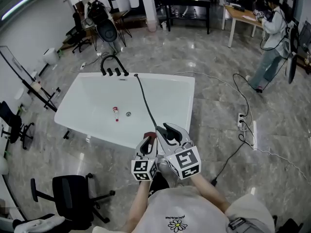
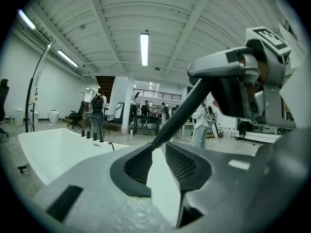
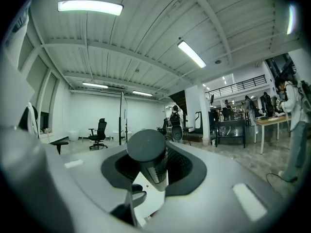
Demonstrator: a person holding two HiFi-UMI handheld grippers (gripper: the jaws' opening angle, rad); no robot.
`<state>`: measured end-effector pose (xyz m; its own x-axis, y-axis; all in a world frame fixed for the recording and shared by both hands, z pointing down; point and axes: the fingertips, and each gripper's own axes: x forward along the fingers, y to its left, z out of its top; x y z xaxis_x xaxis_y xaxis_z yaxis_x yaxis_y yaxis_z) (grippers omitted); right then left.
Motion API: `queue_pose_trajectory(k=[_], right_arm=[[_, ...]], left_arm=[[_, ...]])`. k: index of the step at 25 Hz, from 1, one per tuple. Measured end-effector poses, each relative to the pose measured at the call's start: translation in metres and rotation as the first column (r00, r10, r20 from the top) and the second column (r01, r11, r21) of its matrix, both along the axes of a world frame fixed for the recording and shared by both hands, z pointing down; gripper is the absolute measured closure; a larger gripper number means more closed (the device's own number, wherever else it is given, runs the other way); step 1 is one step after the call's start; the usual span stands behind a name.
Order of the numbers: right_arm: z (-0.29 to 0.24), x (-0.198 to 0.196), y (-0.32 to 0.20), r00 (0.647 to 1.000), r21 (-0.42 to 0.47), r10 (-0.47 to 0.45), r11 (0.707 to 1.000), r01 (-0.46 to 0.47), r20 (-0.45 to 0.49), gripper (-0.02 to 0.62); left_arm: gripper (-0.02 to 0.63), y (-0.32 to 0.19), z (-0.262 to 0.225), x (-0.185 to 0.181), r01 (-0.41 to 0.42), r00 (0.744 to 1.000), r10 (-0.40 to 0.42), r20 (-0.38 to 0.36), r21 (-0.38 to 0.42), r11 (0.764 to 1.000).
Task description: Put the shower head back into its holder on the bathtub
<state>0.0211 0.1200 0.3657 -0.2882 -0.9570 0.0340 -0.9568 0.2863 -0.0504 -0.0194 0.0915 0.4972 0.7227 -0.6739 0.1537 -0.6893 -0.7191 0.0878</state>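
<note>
Long ceiling lamps (image 2: 144,47) give bright, even white light, leaving soft glare on the polished floor (image 1: 209,57) and faint shadows under the tub (image 1: 97,98). All three views bend strongly toward the edges, and both gripper views sit in a dark round frame. There the near parts of the left gripper (image 2: 158,168) and right gripper (image 3: 153,173) are blurred, the background sharper.

floor (image 1: 209,47): grey marble | office chair (image 1: 73,195): black | ceiling (image 2: 116,13): white beams, tube light (image 2: 144,47)
</note>
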Motion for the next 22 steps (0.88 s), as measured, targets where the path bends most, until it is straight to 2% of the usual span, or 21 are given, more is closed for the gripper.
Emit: queue_pose_trajectory(k=[5, 12, 16, 22], right_arm=[[-0.023, 0.005, -0.031, 1.000, 0.033, -0.015, 0.999, 0.015, -0.010, 0.474], [-0.064, -0.003, -0.085, 0.999, 0.078, -0.029, 0.996, 0.031, -0.021, 0.476], [-0.084, -0.013, -0.117, 0.999, 0.101, -0.034, 0.994, 0.036, -0.024, 0.476], [-0.102, -0.023, -0.155, 0.999, 0.110, -0.023, 0.994, 0.026, -0.030, 0.477]], left_arm=[[0.507, -0.042, 0.004, 0.023, -0.037, 0.999, 0.037, 0.021, -0.023, 0.999], [0.494, -0.111, 0.006, 0.027, -0.053, 0.998, 0.056, 0.038, -0.071, 0.996], [0.481, -0.146, 0.016, 0.028, -0.084, 0.994, 0.091, 0.054, -0.111, 0.990], [0.463, -0.190, 0.024, 0.035, -0.132, 0.989, 0.140, 0.053, -0.130, 0.983]])
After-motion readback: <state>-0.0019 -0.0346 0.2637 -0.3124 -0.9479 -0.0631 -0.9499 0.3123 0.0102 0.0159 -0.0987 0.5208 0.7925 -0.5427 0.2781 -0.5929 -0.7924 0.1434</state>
